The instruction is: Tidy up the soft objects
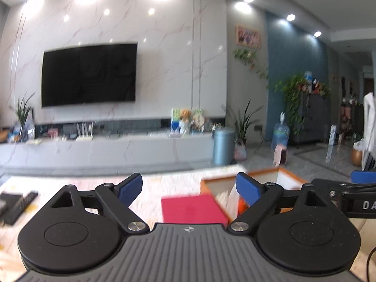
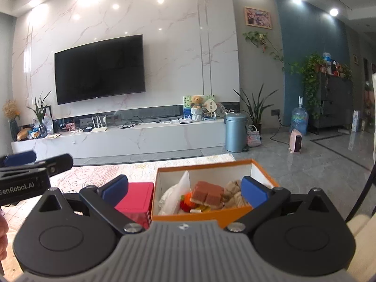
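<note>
An orange box [image 2: 199, 216] with white inner walls stands on the table. It holds a brown sponge-like block [image 2: 206, 193], a beige cloth [image 2: 232, 195], an orange soft toy [image 2: 188, 199] and white paper [image 2: 176, 192]. A red box [image 2: 136, 197] sits against its left side. My right gripper [image 2: 185, 190] is open just in front of the orange box, with nothing between its blue pads. In the blurred left wrist view, my left gripper [image 1: 189, 189] is open and empty, facing the red box [image 1: 192, 209] and the orange box [image 1: 289, 172].
The table carries a pale patterned cloth [image 2: 94, 176]. Dark flat remotes [image 1: 16, 204] lie at its left. Beyond it are grey floor, a long TV stand [image 2: 117, 138], a blue bin [image 2: 236, 131] and a small pink heater [image 2: 296, 141]. A hand [image 2: 2, 235] shows at the left edge.
</note>
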`<state>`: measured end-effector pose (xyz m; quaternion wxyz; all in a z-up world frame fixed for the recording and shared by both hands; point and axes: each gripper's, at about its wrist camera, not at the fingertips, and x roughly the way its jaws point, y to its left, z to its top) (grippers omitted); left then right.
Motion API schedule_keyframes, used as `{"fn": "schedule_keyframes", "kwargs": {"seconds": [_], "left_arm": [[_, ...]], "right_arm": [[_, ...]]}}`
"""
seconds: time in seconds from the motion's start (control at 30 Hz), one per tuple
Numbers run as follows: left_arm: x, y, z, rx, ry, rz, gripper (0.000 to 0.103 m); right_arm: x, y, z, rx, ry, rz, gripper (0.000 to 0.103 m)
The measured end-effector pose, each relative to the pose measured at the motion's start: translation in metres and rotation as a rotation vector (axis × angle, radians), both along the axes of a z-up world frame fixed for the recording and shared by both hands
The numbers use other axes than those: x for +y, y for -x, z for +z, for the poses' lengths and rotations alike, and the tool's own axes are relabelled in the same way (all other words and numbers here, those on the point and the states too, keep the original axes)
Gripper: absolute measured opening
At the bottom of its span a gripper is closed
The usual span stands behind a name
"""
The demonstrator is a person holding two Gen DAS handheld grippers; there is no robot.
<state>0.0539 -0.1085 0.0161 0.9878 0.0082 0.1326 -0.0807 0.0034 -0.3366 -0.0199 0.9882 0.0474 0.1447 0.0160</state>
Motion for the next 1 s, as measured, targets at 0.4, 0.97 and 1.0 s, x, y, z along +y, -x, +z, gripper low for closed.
{"fn": "schedule_keyframes", "kwargs": {"seconds": [0.4, 0.97, 1.0], "left_arm": [[0.012, -0.007, -0.053, 0.116, -0.024, 0.034, 0.103], [0.009, -0.010, -0.072, 0.157, -0.037, 0.039, 0.103], [0.009, -0.010, -0.072, 0.158, -0.039, 0.038, 0.103]], "right_arm": [[0.000, -0.007, -0.057, 0.013, 0.005, -0.014, 0.100], [-0.006, -0.025, -0.076, 0.085, -0.059, -0.020, 0.100], [-0.006, -0.025, -0.076, 0.087, -0.059, -0.020, 0.100]]}}
